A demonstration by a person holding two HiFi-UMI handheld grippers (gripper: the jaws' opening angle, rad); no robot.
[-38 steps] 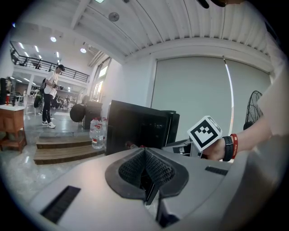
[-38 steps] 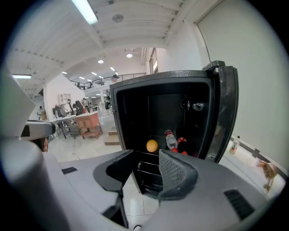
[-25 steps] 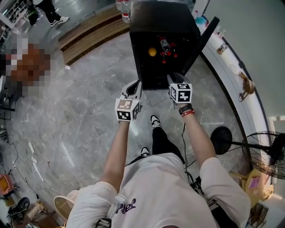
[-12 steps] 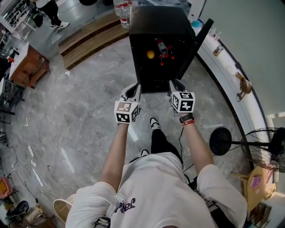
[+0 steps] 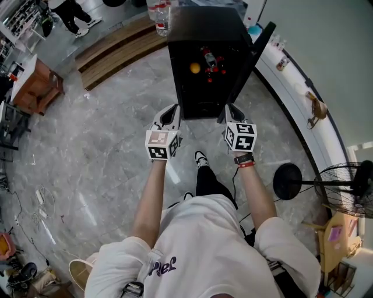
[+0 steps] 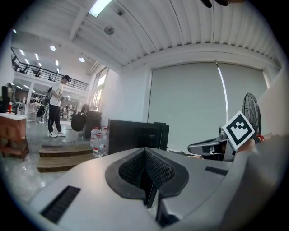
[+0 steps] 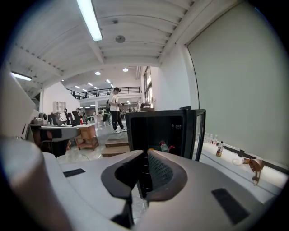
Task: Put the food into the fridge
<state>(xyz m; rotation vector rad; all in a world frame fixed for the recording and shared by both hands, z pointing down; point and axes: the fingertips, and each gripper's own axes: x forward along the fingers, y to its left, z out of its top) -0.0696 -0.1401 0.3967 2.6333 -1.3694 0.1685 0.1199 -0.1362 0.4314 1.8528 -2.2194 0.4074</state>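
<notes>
The black fridge point(image 5: 204, 23) stands on the floor ahead with its door point(image 5: 256, 49) swung open to the right. On its shelves lie an orange point(image 5: 194, 68), a bottle point(image 5: 208, 58) and small red items point(image 5: 218, 70). My left gripper point(image 5: 172, 110) hovers before the fridge's lower left corner, shut and empty; its pads meet in the left gripper view point(image 6: 145, 150). My right gripper point(image 5: 229, 109) hangs at the lower right of the opening. Its jaws point(image 7: 146, 152) have just been closing and stand a narrow slit apart with nothing between them. The bottle point(image 7: 164, 146) shows beyond them.
Water bottles point(image 5: 160, 11) stand behind the fridge beside wooden steps point(image 5: 116, 43). A wooden cabinet point(image 5: 35, 84) is at the far left. A white ledge point(image 5: 291, 70) with small items runs along the right wall. A fan point(image 5: 349, 189) and a round black base point(image 5: 288, 181) stand at the right.
Both grippers have drawn slightly back from the fridge opening toward the body. The left one has drifted a little to the left.
</notes>
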